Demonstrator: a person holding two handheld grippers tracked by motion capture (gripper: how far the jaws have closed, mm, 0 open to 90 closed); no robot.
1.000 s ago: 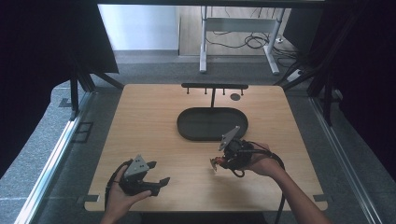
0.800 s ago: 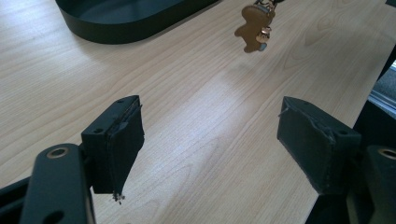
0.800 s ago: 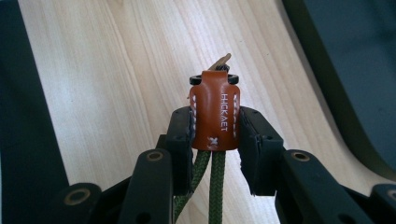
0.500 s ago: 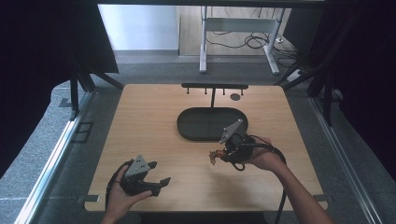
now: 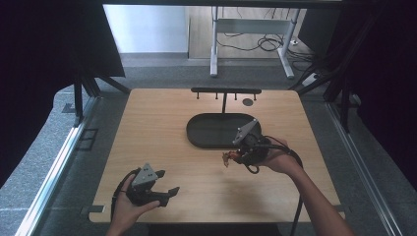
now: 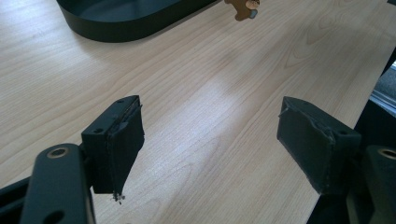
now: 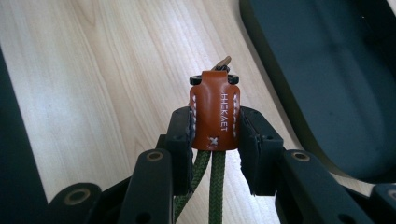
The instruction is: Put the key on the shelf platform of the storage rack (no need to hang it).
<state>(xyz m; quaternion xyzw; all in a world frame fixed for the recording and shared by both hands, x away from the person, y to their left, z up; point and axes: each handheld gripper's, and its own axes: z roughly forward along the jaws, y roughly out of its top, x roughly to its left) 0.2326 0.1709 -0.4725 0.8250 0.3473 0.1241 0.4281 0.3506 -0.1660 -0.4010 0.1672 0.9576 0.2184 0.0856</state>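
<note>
A brown leather key holder (image 7: pixel 215 112) on a green cord (image 7: pixel 217 182) sits between the jaws of my right gripper (image 7: pixel 215 135), which is shut on it. In the high view the right gripper (image 5: pixel 235 157) holds the key holder (image 5: pixel 227 158) above the table, just in front of the black oval tray (image 5: pixel 196 140). At the table's front left my left gripper (image 5: pixel 167 192) rests low. In the left gripper view its jaws (image 6: pixel 210 135) stand wide open over bare wood, with the key holder (image 6: pixel 243 7) hanging at the top edge.
A black bar with small hooks (image 5: pixel 225 91) stands on a post behind the tray, and a small dark disc (image 5: pixel 247 102) lies to its right. The tray wall (image 7: pixel 327 70) runs to the right of the right gripper. A cable trails from each gripper.
My right gripper has lifted a little and moved toward the tray with the key holder in it. The left gripper has stayed where it was.
</note>
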